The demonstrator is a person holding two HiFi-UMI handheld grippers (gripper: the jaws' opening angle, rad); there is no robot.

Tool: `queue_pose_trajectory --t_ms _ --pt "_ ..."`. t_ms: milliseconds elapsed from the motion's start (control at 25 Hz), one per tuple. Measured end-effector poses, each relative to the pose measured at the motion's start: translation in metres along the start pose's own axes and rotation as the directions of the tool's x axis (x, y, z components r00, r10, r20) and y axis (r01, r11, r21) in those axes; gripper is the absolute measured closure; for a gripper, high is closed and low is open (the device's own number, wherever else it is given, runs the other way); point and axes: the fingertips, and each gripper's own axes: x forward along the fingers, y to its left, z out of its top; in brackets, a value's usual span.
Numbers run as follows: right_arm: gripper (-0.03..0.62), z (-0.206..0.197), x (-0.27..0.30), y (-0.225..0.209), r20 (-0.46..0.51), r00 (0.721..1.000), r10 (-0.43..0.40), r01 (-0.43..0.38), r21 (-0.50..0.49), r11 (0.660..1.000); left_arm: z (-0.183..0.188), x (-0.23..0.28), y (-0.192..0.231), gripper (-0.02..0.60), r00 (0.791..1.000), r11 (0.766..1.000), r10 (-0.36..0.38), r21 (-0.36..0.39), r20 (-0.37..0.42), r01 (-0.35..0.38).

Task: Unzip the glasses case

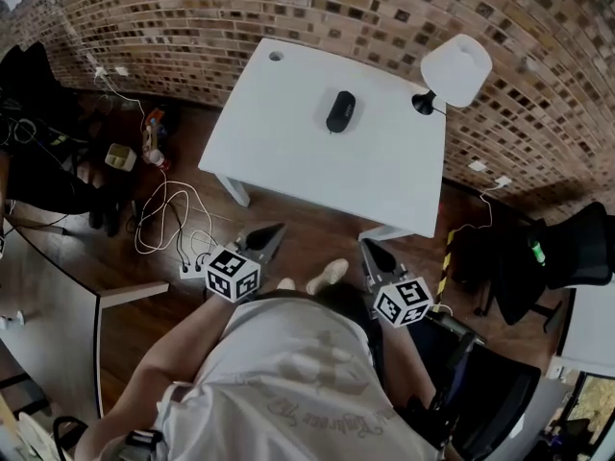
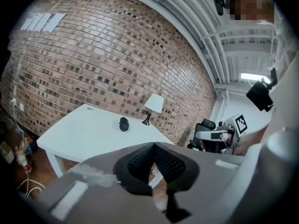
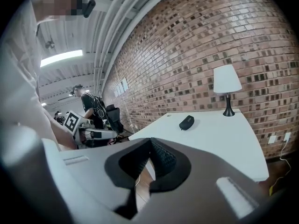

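A black glasses case lies on the white table, towards its far side; it also shows small in the left gripper view as the glasses case and in the right gripper view as the glasses case. Both grippers are held well short of the table, over the wooden floor. My left gripper is shut with nothing between its jaws. My right gripper is shut too and holds nothing. In each gripper view the black ribbed pads meet, as on the left gripper and the right gripper.
A white lamp stands at the table's far right corner by the brick wall. Cables and a power strip lie on the floor at left. A black chair stands at right. Another person stands in the background.
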Motion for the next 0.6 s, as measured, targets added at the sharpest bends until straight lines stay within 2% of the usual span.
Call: queue_pose_trajectory --t_ms 120,320,600 --pt "0.586 -0.004 0.02 -0.005 -0.032 0.999 0.037 -0.037 0.005 0.999 0.001 0.006 0.004 0.575 1.0 1.0 0.002 -0.001 -0.002 -0.002" --pt "0.586 0.005 0.062 -0.024 -0.051 0.993 0.109 -0.109 0.0 0.994 0.007 0.026 0.035 0.575 0.997 0.997 0.076 -0.027 -0.007 -0.076" --pt "0.586 0.036 0.103 -0.085 -0.056 0.991 0.12 -0.12 -0.001 0.993 0.037 0.094 0.043 0.575 0.997 0.997 0.072 -0.001 -0.037 -0.072"
